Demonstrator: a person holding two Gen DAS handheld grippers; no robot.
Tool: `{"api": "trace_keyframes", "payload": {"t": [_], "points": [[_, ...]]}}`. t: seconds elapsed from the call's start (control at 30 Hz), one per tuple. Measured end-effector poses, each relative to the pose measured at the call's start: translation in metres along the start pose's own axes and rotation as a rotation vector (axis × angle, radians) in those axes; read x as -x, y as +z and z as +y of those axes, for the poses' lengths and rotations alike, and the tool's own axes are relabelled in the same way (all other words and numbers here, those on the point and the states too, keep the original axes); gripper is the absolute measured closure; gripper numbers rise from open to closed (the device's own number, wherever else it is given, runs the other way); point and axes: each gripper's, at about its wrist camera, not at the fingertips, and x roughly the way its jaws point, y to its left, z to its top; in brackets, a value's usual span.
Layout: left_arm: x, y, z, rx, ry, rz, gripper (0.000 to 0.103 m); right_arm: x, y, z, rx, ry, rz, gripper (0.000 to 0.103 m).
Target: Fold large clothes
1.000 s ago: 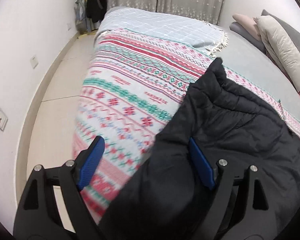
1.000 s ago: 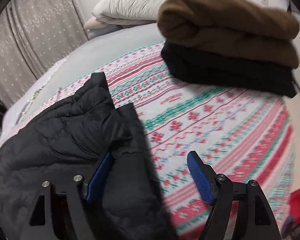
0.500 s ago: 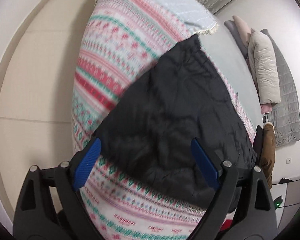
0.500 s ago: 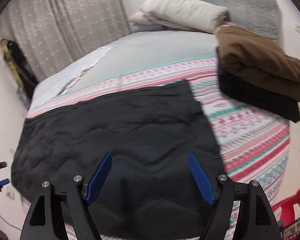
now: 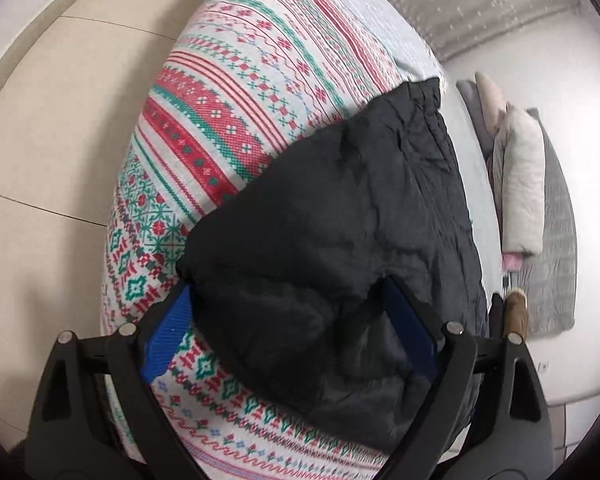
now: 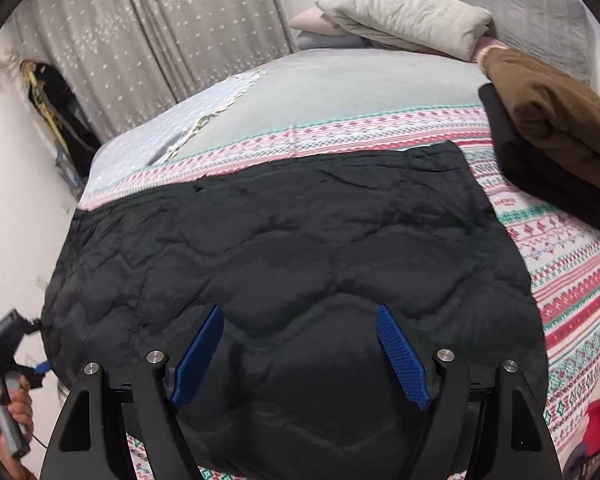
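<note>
A black quilted jacket (image 6: 292,248) lies spread flat across the patterned blanket (image 6: 572,280) on the bed. It also shows in the left wrist view (image 5: 340,232). My left gripper (image 5: 288,300) is open, its blue pads on either side of the jacket's near end, jaws wide apart. It shows from the side in the right wrist view (image 6: 40,344), at the jacket's left edge. My right gripper (image 6: 300,316) is open and empty, hovering over the jacket's near edge.
A folded brown garment (image 6: 552,116) on a folded black one (image 6: 540,176) sits at the right of the bed. Pillows (image 6: 404,12) and a grey quilt lie at the head. Curtains (image 6: 148,36) hang behind. Tiled floor (image 5: 40,160) lies left of the bed.
The jacket went from bunched up to spread flat on the blanket. Both grippers swung round and moved in toward the jacket; the left now has the jacket's end between its open jaws.
</note>
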Motion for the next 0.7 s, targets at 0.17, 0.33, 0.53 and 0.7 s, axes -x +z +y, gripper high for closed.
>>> {"api": "trace_keyframes", "payload": {"t": [0.17,0.33,0.53,0.7], "points": [[0.004,-0.003,0.003,0.058,0.054,-0.003,0.01,-0.005,-0.005,0.013,0.068,-0.032,0.005,0.023],[0.01,-0.004,0.021,0.159,-0.009,0.042,0.01,-0.002,-0.006,0.014,0.088,-0.035,-0.002,0.023],[0.002,-0.005,0.017,0.144,-0.11,0.038,0.018,-0.006,-0.005,0.016,0.088,-0.04,0.003,0.023],[-0.002,-0.012,0.005,0.083,-0.101,-0.058,0.062,-0.005,-0.006,0.026,0.095,0.011,-0.048,0.023]]}}
